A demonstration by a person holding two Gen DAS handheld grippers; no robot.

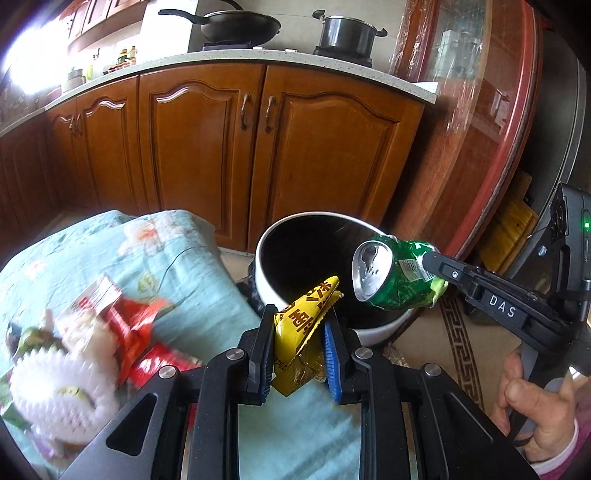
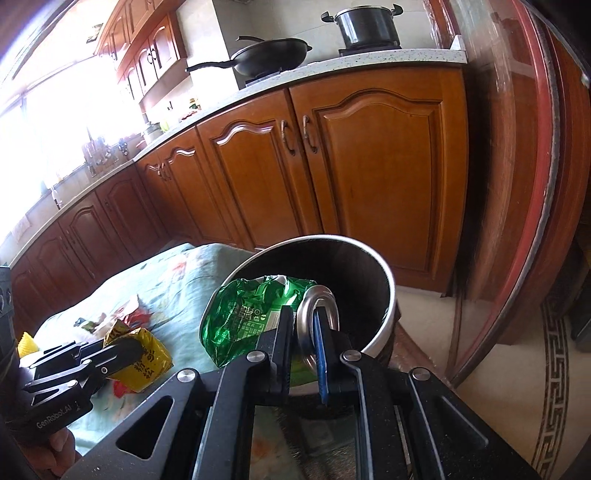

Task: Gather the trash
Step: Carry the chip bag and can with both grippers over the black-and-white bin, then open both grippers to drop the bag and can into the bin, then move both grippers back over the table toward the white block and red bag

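My left gripper (image 1: 301, 325) is shut on a yellow snack wrapper (image 1: 303, 325) with brown lettering, held at the near rim of a round white bin (image 1: 266, 273) with a dark inside. My right gripper (image 2: 301, 325) is shut on a crushed green can (image 2: 240, 317), gripping it near its silver top, over the mouth of the bin (image 2: 388, 295). In the left wrist view the right gripper (image 1: 430, 267) holds the can (image 1: 391, 277) out above the bin. In the right wrist view the left gripper (image 2: 138, 349) and its yellow wrapper (image 2: 151, 358) show at lower left.
More trash lies on the floral cloth (image 1: 184, 266): red wrappers (image 1: 144, 332) and a white foam net (image 1: 62, 391). Brown cabinets (image 1: 221, 147) stand behind the bin under a counter with a wok (image 1: 236, 24) and a pot (image 1: 347, 33). A round red-rimmed tabletop (image 1: 517, 122) leans at right.
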